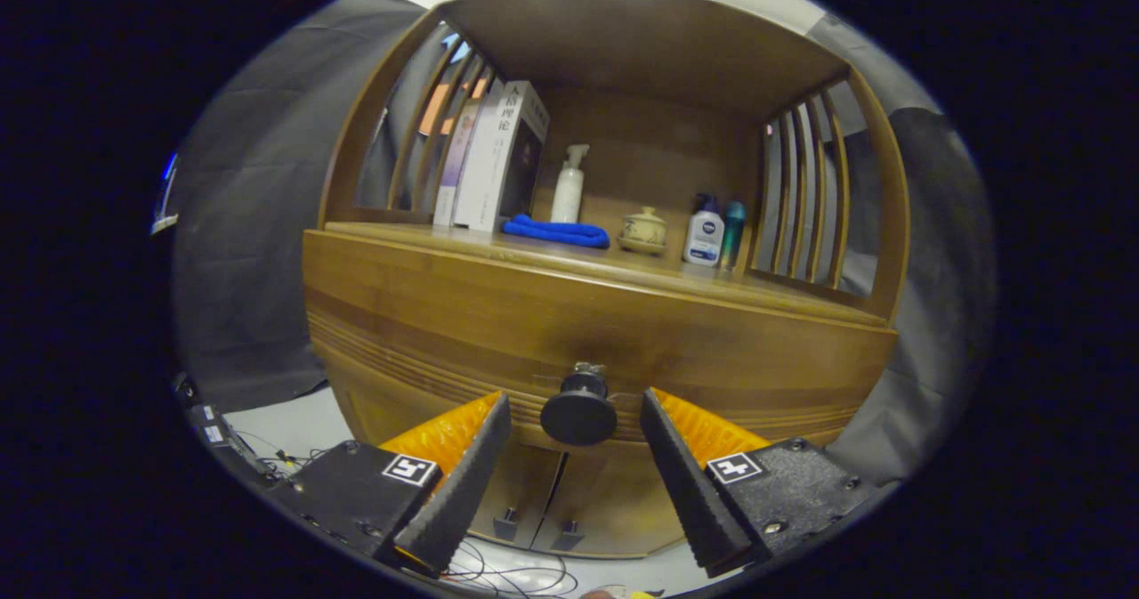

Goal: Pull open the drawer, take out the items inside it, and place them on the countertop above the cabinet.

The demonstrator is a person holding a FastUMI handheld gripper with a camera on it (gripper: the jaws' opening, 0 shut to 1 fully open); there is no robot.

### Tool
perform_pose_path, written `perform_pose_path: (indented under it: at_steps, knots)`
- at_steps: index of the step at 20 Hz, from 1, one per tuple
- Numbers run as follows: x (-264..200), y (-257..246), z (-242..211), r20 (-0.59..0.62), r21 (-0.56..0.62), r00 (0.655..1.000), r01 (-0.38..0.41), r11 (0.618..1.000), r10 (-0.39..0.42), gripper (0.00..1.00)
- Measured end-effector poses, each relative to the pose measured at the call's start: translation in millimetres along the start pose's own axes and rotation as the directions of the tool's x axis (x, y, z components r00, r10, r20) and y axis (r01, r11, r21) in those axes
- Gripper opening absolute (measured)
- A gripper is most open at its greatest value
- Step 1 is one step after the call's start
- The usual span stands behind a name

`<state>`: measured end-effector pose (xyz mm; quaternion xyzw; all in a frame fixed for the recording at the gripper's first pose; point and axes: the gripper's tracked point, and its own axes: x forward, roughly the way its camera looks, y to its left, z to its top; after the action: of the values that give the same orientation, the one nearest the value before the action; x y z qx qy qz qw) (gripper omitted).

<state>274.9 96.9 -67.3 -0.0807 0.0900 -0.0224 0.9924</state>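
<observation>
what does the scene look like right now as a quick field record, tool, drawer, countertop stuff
tool: open, fingers either side of the drawer knob, not pressing it
drawer knob: dark, round, between the fingers
drawer: appears closed
countertop: holds books, blue cloth, white spray bottle, lidded cup, two small bottles
task stage: knob not yet gripped
</observation>
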Motion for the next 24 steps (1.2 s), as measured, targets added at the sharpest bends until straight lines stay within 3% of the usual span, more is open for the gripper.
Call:
perform_pose_path:
  at_steps: [1,7,14,24]
  knots:
    - [4.2,-1.4,-0.7,-0.005,0.005,1.0,0.008,1.0,-0.008,0.95]
    - [8.9,-3.0,-0.4,-0.031,0.064,0.997,0.069,0.996,-0.067,0.48]
    - [-1.8,-1.9,-4.0,-0.036,0.099,0.996,0.081,0.992,-0.077,0.4]
    - [-77.4,3.4,-20.9,-0.01,0.101,0.998,0.06,0.993,-0.059,0.39]
